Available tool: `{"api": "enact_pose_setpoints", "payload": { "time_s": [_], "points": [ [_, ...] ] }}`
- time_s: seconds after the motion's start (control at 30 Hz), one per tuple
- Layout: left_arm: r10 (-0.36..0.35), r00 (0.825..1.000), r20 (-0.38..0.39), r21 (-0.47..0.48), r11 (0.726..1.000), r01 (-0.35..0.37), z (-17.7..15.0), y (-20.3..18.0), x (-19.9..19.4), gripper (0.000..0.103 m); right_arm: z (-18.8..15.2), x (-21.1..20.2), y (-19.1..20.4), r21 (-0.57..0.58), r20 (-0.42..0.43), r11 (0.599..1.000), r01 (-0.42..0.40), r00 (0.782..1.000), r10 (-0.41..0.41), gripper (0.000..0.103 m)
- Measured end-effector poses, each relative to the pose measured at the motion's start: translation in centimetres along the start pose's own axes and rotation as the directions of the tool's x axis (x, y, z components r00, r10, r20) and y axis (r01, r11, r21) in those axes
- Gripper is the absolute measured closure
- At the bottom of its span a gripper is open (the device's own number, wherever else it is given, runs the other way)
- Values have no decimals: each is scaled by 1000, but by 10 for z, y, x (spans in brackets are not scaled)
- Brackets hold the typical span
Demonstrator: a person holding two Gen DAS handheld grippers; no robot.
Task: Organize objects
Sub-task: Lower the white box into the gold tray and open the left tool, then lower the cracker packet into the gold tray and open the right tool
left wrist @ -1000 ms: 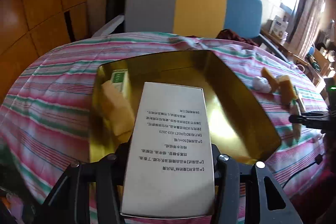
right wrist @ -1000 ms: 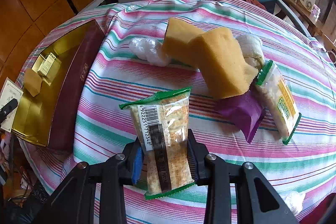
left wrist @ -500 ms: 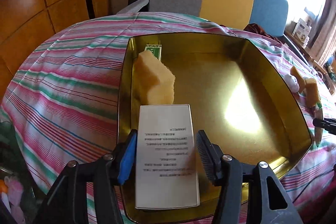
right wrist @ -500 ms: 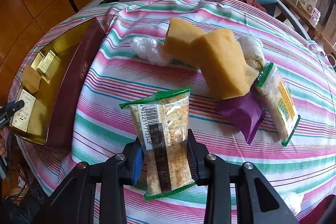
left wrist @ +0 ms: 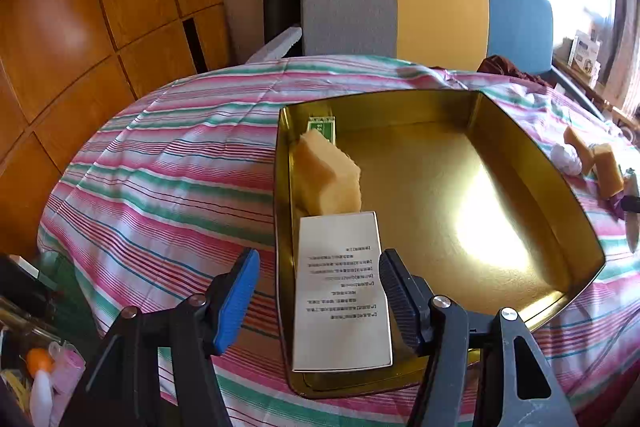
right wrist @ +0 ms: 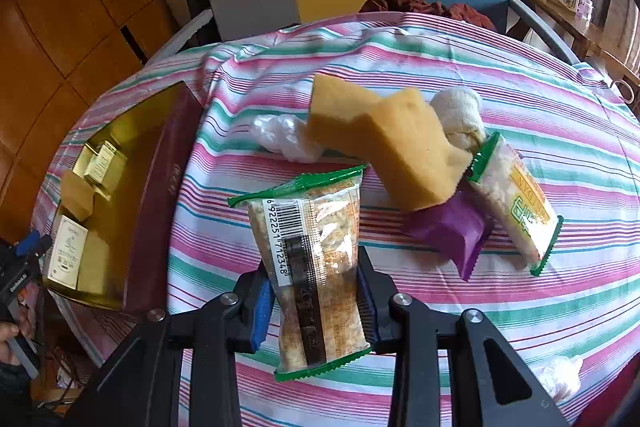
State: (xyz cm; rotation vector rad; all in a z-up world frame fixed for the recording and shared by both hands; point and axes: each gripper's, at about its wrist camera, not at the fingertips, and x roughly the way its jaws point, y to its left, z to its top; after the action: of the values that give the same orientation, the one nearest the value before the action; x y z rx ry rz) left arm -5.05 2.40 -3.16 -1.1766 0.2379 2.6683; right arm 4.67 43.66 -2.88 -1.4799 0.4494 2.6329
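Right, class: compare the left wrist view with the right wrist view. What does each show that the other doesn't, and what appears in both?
Only the left wrist view shows the printed back of the white box, lying between the open left gripper.

Only the right wrist view shows the right gripper shut on the snack packet, plus a purple wrapper and rolled sock.

Both show the gold tin, striped tablecloth and sponges.

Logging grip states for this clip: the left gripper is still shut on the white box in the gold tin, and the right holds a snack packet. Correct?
Not quite. In the left wrist view the left gripper is open; the white box lies released in the gold tin. The right gripper does hold the snack packet.
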Motion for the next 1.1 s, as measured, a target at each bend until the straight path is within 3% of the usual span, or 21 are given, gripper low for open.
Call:
{"api": "enact_pose_setpoints", "payload": {
  "time_s": [0.27,0.4,0.53,0.87,1.03,1.1],
  "points": [
    [-34,999,42,-56,998,36,2,15,-12,38,34,-9,119,-158,-5,974,-162,987,163,68],
    [-37,998,44,-89,995,41,-4,25,-14,38,50,11,187,-213,-85,945,-247,969,234,68],
    [-24,999,33,-116,993,27,-10,41,-12,38,60,51,237,-217,-180,940,-262,957,225,68],
    [-6,1000,12,-206,979,8,-23,73,-5,38,72,145,296,-122,-300,973,-197,942,153,65],
    [-12,1000,2,-218,976,12,-25,77,-2,38,64,162,310,7,-351,933,-359,873,339,50],
    [-8,1000,6,-219,976,9,-25,77,-2,38,60,159,313,-9,-337,933,-361,879,337,49]
  ]
}}
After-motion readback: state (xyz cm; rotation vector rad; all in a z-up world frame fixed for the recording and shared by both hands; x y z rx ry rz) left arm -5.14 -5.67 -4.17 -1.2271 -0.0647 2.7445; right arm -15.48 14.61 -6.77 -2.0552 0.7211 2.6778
